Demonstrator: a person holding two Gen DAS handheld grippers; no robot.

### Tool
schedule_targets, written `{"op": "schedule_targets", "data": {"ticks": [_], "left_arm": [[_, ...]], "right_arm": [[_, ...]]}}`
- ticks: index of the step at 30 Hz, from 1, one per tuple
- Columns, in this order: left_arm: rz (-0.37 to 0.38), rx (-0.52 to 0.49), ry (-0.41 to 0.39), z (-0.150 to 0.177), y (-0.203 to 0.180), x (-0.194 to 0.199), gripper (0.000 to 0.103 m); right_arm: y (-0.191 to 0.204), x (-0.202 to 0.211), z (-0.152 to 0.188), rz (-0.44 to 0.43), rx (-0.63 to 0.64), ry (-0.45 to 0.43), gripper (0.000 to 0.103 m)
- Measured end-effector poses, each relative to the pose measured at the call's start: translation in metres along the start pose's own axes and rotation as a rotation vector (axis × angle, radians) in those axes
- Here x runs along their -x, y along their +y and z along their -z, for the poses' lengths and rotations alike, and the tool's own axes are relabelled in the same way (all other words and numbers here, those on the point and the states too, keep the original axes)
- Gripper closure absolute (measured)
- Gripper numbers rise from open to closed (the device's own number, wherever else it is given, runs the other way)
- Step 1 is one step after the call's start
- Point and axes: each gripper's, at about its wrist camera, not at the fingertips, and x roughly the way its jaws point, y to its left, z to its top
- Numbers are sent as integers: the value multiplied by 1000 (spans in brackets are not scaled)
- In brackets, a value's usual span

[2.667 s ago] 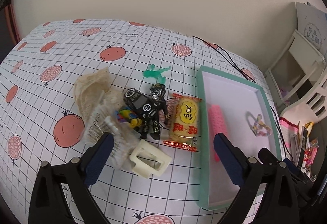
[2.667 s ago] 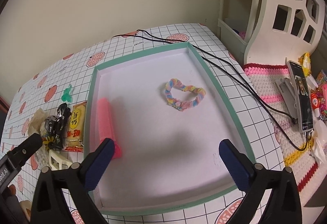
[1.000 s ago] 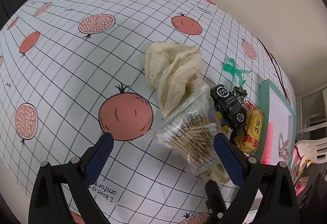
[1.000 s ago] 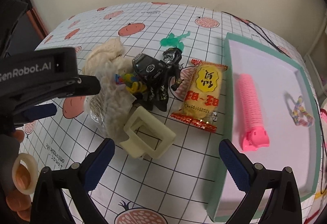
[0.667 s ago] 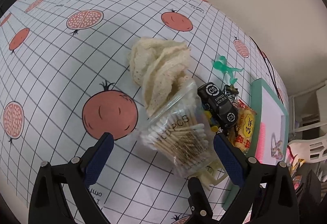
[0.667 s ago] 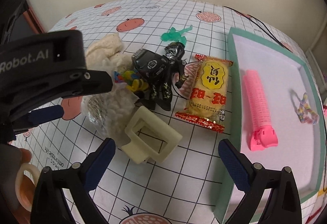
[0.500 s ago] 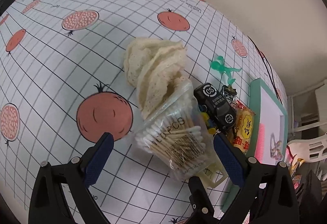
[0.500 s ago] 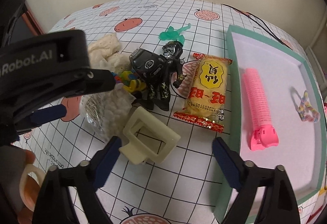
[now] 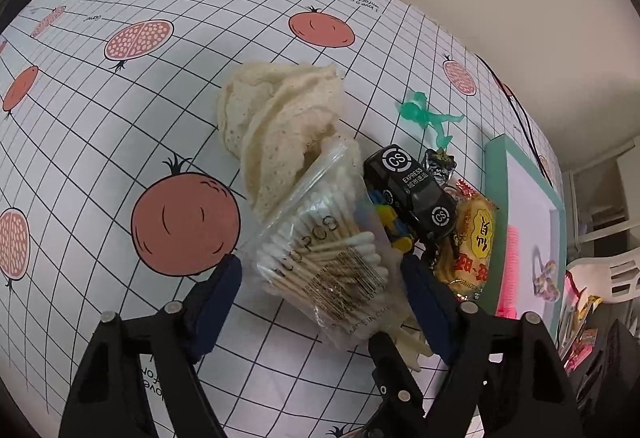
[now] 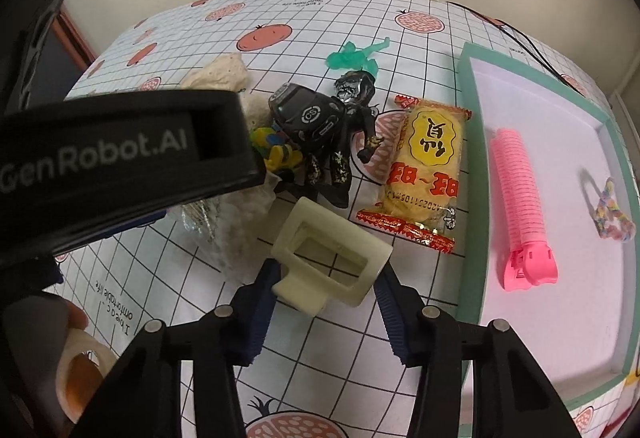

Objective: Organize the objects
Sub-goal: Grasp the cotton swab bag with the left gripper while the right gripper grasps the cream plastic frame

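Two grippers work one cluttered pile. Left gripper (image 9: 320,282) straddles the cotton swab bag (image 9: 320,258), fingers wide apart around it (contact unclear). Right gripper (image 10: 326,280) has narrowed around the cream hair claw clip (image 10: 330,262), beside the teal-rimmed tray (image 10: 466,174).

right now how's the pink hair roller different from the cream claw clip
The pink hair roller is long, ribbed and lies inside the tray; the cream claw clip is squat, smooth, open-framed and sits on the tablecloth between the right claw's fingers. Both are plastic hair accessories.
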Motion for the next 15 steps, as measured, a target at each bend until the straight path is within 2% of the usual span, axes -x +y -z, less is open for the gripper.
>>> {"op": "schedule_targets", "data": {"ticks": [12, 14, 15], "left_arm": [[10, 22, -21, 4, 5, 7, 42], [10, 20, -31, 5, 5, 10, 46], [11, 15, -37, 5, 5, 13, 52]], "right_arm": [[-2, 4, 0, -16, -3, 6, 55], [-2, 6, 0, -21, -9, 6, 55], [-3, 7, 0, -22, -11, 3, 55]]}}
